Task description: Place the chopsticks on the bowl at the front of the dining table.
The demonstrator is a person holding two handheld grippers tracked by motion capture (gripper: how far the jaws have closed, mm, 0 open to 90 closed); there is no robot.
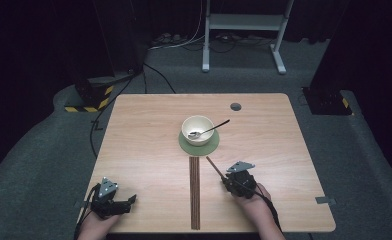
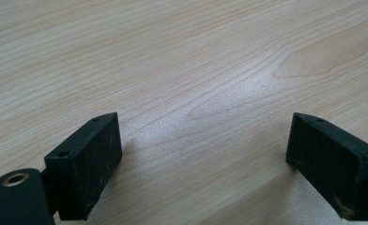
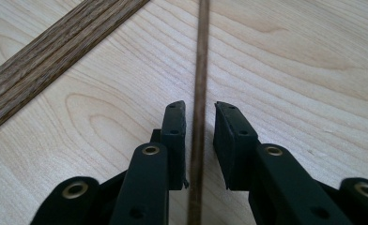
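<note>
A thin dark wooden stick lies slanted on the table right of centre, seen up close as the stick. My right gripper sits at its near end. In the right gripper view the right gripper has its jaws astride the stick, narrowly open, with a small gap on the right side. My left gripper rests near the front left edge, and in its own view the left gripper stands wide open over bare wood with nothing between its jaws.
A cream bowl with a metal spoon sits on a green round coaster at the table's middle. A long dark wood-grained strip runs from the coaster to the front edge. A grey cable hole lies at the back.
</note>
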